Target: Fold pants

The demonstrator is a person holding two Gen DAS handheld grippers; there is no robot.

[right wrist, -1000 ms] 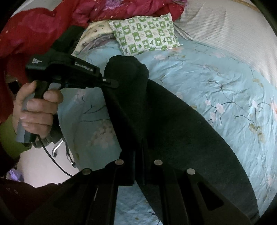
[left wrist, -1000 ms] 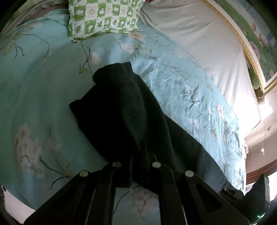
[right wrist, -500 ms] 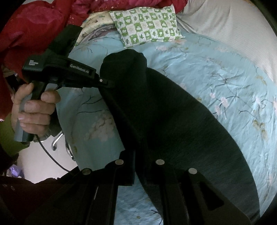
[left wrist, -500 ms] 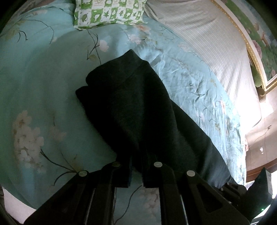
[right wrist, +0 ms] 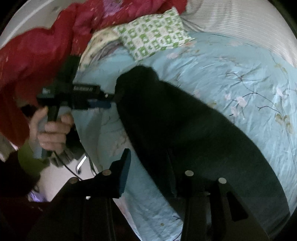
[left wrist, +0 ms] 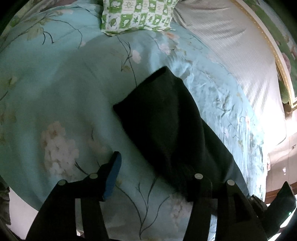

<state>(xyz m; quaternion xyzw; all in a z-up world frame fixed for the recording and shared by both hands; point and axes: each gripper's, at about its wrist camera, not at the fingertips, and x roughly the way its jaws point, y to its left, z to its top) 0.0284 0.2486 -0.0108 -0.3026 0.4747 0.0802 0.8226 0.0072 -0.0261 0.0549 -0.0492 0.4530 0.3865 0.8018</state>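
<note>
The dark pants lie flat on the light blue floral bedspread, folded lengthwise into a long strip; they also show in the right wrist view. My left gripper is open, its left finger over bare bedspread and its right finger at the edge of the pants. My right gripper is open, its left finger clear of the cloth and its right finger over the pants. The left gripper also shows in the right wrist view, at the pants' far end.
A green checked pillow lies at the head of the bed, also in the right wrist view. A red quilt is piled at the far left. A striped sheet and a framed headboard run along the right.
Both grippers have opened and let go of the pants, which now rest on the bedspread. The cloth has dropped flat from being held up.
</note>
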